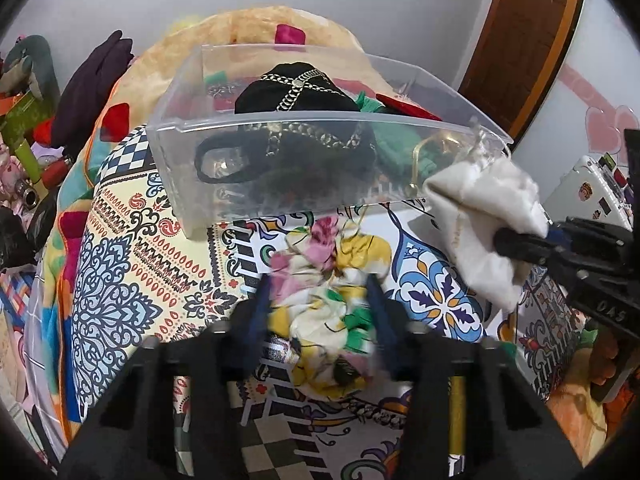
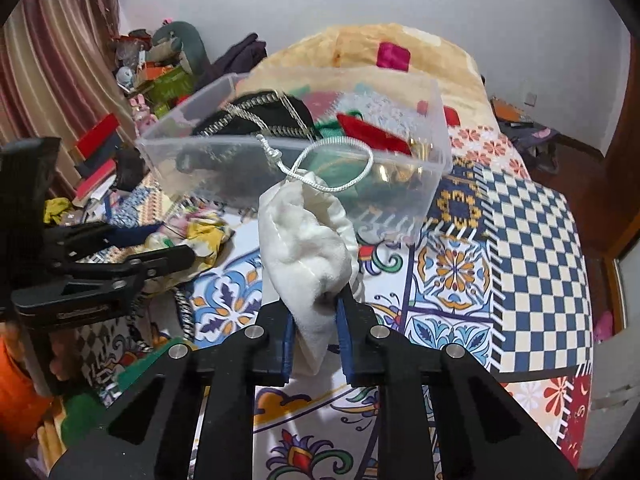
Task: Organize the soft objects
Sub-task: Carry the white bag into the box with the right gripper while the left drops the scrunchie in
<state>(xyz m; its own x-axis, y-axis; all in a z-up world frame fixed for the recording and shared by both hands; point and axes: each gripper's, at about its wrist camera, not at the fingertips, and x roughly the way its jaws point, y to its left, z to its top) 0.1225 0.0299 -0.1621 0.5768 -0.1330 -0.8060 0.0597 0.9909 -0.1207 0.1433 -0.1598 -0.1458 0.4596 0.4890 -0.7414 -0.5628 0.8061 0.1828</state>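
My left gripper [image 1: 320, 284] is shut on a floral cloth bundle [image 1: 328, 300] lying on the patterned bedspread, just in front of a clear plastic bin [image 1: 280, 128]. The bin holds a black bag with a chain strap [image 1: 296, 92], green cloth and a red item. My right gripper [image 2: 316, 300] is shut on a white drawstring pouch [image 2: 308, 248] and holds it in the air near the bin's front wall [image 2: 400, 200]. The pouch also shows in the left wrist view [image 1: 484, 216], at the bin's right corner. The floral bundle shows in the right wrist view [image 2: 200, 236].
The patterned bedspread [image 2: 532, 240] covers the bed, with a folded orange blanket [image 1: 256, 28] behind the bin. Clutter of boxes and toys [image 2: 160, 76] lies at the left by a curtain. A wooden door [image 1: 528, 40] stands at the right.
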